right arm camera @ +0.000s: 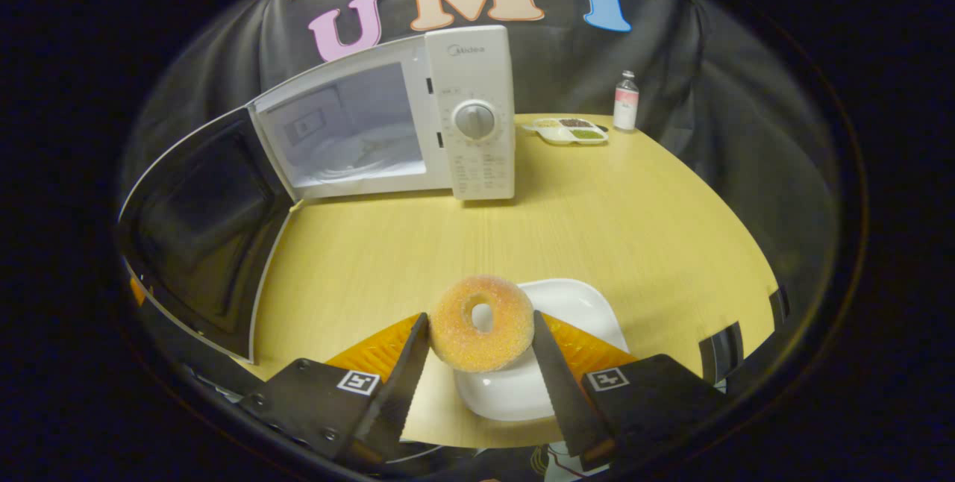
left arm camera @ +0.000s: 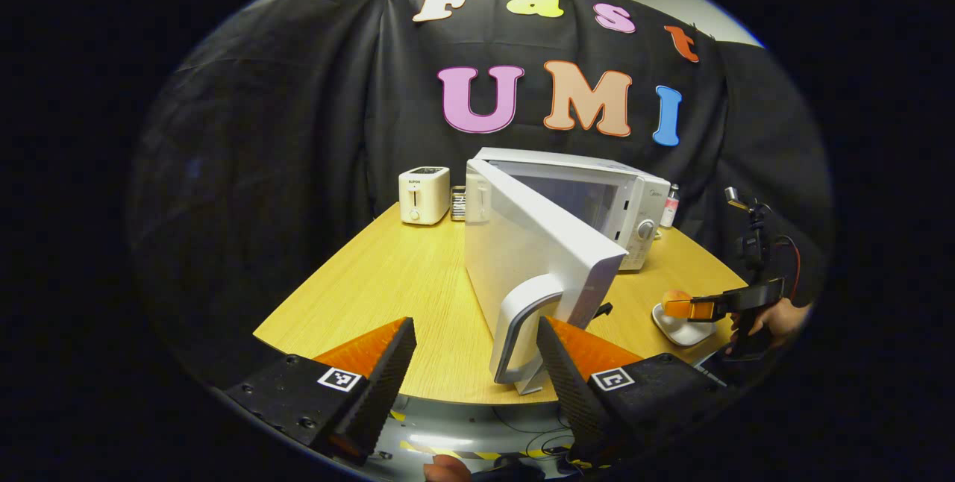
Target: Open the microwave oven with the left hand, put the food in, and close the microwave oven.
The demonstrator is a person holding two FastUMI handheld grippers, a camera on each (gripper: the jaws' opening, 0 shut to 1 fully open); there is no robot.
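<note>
A white countertop microwave oven (right arm camera: 418, 120) stands with its door (left arm camera: 533, 258) swung wide on a pale wooden table (right arm camera: 597, 213), the cavity and its glass turntable exposed in the right gripper view. In the left gripper view, the left gripper (left arm camera: 477, 362) holds its fingers spread wide; the door's curved grey handle (left arm camera: 522, 329) stands between them, close against the right-hand finger, though whether it touches cannot be told. Ahead of those fingers, beyond the door, sit a white toaster (left arm camera: 424, 195) and a small bottle (left arm camera: 671, 206). The right gripper (right arm camera: 481, 348) has both fingers pressed on the flanks of a sugar-coated orange ring doughnut (right arm camera: 481, 321), held over a white square plate (right arm camera: 574, 310) that lies just beyond and beneath the fingertips. Far ahead of these fingers, right of the oven, rests a divided tray of condiments (right arm camera: 571, 131).
</note>
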